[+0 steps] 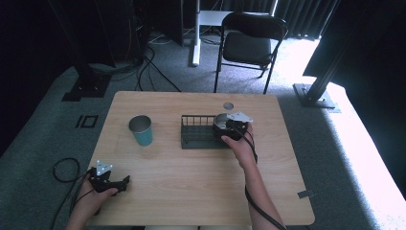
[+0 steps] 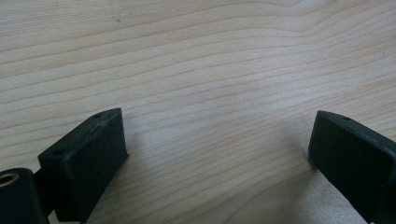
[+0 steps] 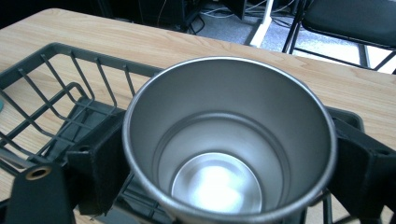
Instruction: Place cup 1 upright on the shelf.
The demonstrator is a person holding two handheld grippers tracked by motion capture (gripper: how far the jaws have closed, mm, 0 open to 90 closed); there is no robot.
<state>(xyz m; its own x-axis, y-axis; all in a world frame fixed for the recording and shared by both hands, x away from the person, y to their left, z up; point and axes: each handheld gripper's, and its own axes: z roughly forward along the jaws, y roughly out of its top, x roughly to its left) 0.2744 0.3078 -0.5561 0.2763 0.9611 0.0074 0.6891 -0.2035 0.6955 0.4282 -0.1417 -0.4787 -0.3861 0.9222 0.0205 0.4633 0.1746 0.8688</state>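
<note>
An upright steel cup (image 3: 229,140) stands open-mouthed and empty at the right end of a black wire rack (image 3: 70,93). My right gripper (image 1: 233,128) is shut on the cup, one jaw pressed to each side of its wall. In the high view the steel cup (image 1: 221,122) sits at the rack's (image 1: 198,133) right end; whether it rests on the rack floor I cannot tell. A teal cup (image 1: 140,130) with a metal inside stands left of the rack. My left gripper (image 1: 111,182) is near the table's front left corner, and my left gripper (image 2: 217,149) is open over bare wood.
The wooden table (image 1: 191,191) has a small round grey disc (image 1: 228,105) behind the rack. A black folding chair (image 1: 251,38) and a white desk leg (image 1: 195,33) stand beyond the far edge. Cables lie on the carpet at the left.
</note>
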